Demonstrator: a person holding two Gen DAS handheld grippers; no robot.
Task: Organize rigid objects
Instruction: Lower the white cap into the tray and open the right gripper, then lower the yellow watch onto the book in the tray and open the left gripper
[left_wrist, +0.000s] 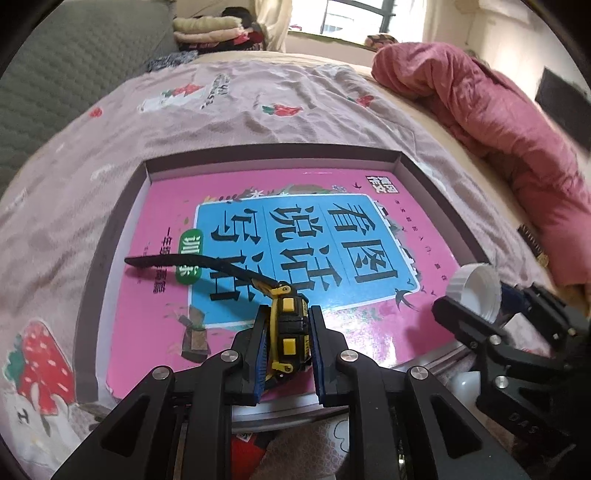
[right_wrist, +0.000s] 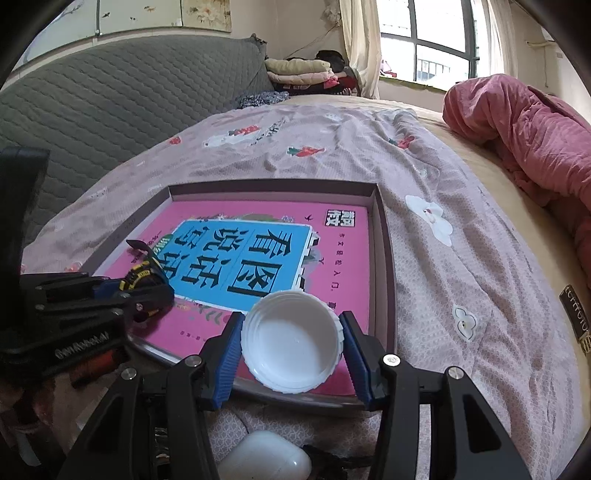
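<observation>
Two things are up in the air, one in each set of tongs; the left tongs (left_wrist: 288, 332) are squeezed tight on a little yellow and black tape measure (left_wrist: 289, 325), and its black strap (left_wrist: 192, 266) sticks out in front; the right tongs (right_wrist: 291, 350) grip a white cap (right_wrist: 291, 341) by its ridged sides, with the hollow side facing the camera; both things hang over the near part of a flat box (right_wrist: 384, 236) that lies on the bed (right_wrist: 332, 147); a pink book (right_wrist: 343, 254) with a blue label already lies flat inside the box; I think the step now is putting the small hard things into the box, on top of the book; next, each hand should go down until its thing is just above the book cover, then let go softly; the cap is round, so it could roll if it lands on its edge; the tape measure is chunky and should sit still; a white earbud case (right_wrist: 266, 461) waits on the bed just below the right tongs, outside the box; it may be picked up after these two; a pink blanket (right_wrist: 517, 129) is bunched up far off to the right
</observation>
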